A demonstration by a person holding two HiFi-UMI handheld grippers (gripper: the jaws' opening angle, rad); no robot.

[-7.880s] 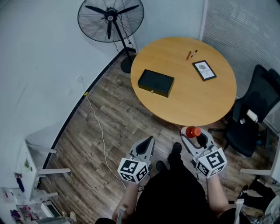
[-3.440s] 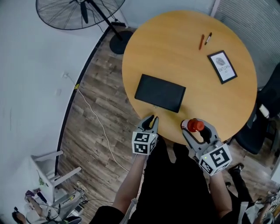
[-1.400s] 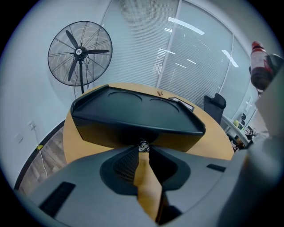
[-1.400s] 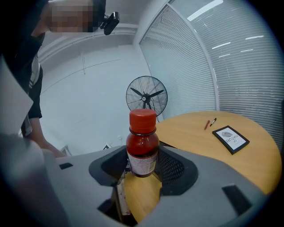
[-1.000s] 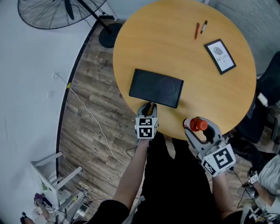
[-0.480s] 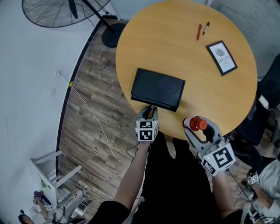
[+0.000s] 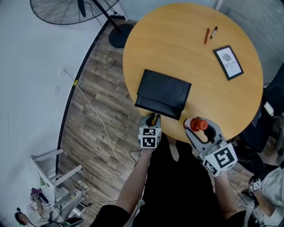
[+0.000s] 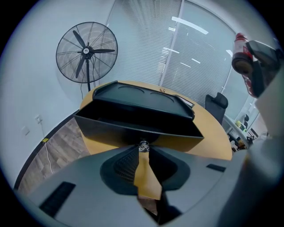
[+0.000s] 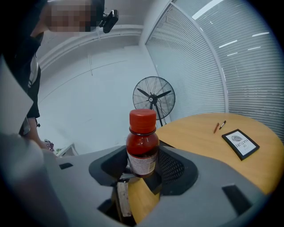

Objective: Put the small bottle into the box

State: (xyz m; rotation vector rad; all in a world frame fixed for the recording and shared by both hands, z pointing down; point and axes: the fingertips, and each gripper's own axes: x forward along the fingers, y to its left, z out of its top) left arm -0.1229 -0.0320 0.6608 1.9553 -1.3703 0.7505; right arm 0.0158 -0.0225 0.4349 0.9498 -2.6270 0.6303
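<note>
A black box (image 7: 163,91) lies near my edge of the round wooden table (image 7: 186,48). My left gripper (image 7: 152,118) is at the middle of the box's front wall. In the left gripper view its tips (image 8: 143,148) pinch the small metal knob (image 8: 143,145) on the box (image 8: 133,124), whose lid looks slightly raised at the front. My right gripper (image 7: 200,127) hovers at the table's edge, to the right of the box. It is shut on the small brown bottle (image 7: 198,124) with a red cap, which stands upright between its jaws (image 9: 142,146).
Two pens (image 7: 210,34) and a framed card (image 7: 228,62) lie on the far right of the table. A standing fan (image 7: 80,9) is beyond the table on the left. A cable (image 7: 95,119) runs over the wooden floor, and a dark chair (image 7: 273,102) stands at the right.
The left gripper stays at the box's front knob. The box's front looks taller now, as if the lid has lifted a little. The right gripper and the bottle have hardly moved.
</note>
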